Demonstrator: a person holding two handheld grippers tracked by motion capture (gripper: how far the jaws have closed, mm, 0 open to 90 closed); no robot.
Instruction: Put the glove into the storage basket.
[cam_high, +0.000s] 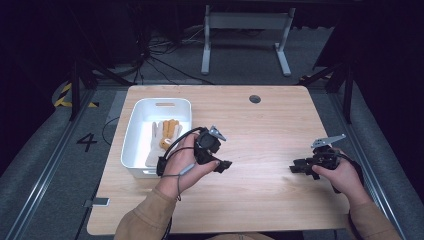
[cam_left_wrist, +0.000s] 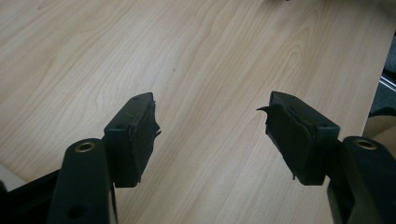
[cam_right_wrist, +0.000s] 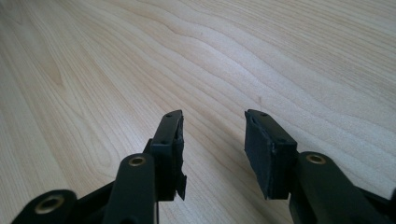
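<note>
A white tub (cam_high: 131, 142) stands on the left part of the wooden table (cam_high: 270, 130), and inside it lies a white and orange glove (cam_high: 165, 134). Just right of the tub, my left gripper (cam_high: 225, 165) (cam_left_wrist: 212, 105) hovers low over bare wood, jaws open and pointing right, with nothing between them. Near the table's right edge my right gripper (cam_high: 296, 168) (cam_right_wrist: 212, 116) points left across the table. It is open too, with bare wood between its pads. Both hands hold the grippers' bodies.
A dark round grommet (cam_high: 255, 98) sits in the table's far middle. Beyond the table stands a grey desk frame (cam_high: 245, 22), with cables on the floor. A small grey plate (cam_high: 97, 202) lies at the table's front left corner.
</note>
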